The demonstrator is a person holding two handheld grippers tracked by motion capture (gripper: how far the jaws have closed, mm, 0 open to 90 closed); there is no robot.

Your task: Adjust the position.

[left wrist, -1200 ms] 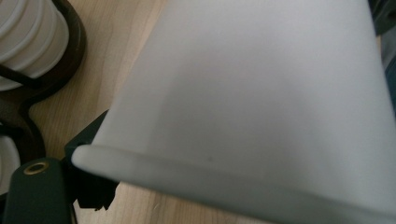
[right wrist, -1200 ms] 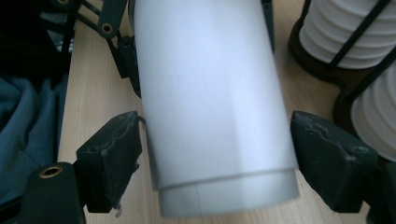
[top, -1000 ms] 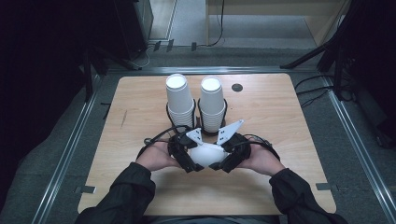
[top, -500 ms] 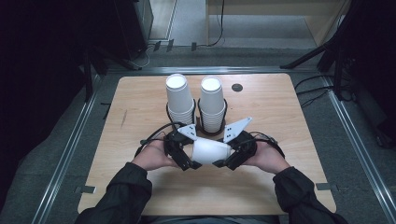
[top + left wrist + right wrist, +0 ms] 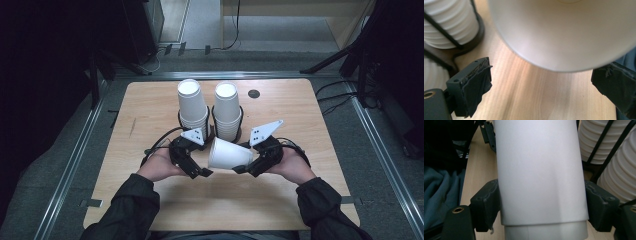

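Left gripper: at the near middle of the table, held in the person's left hand. Its own view shows both jaws standing wide, with the cup's broad end just ahead of them and bare wood between. No contact that I can see.

Stacks: two towers of white cups, left stack and right stack, each upright in a black wire holder at mid-table, close beside each other and just beyond the grippers.

Cup: single white paper cup, on its side and lifted off the table between the two grippers, wide end toward the left gripper.

Right gripper: closed on the cup's narrow end; its own view shows a pad pressed to either side of the wall, where a second rim peeks out below the outer cup, so two cups may be nested.

Step in hand, as I judge it: passing or pulling apart the cup. Done well, the left jaws should close on the rim end squarely and lightly; paper wall crushes easily. The right grip should hold until the left one is sure.

Change from half a second ago: hands slightly wider apart, cup more exposed between them; stacks unmoved.
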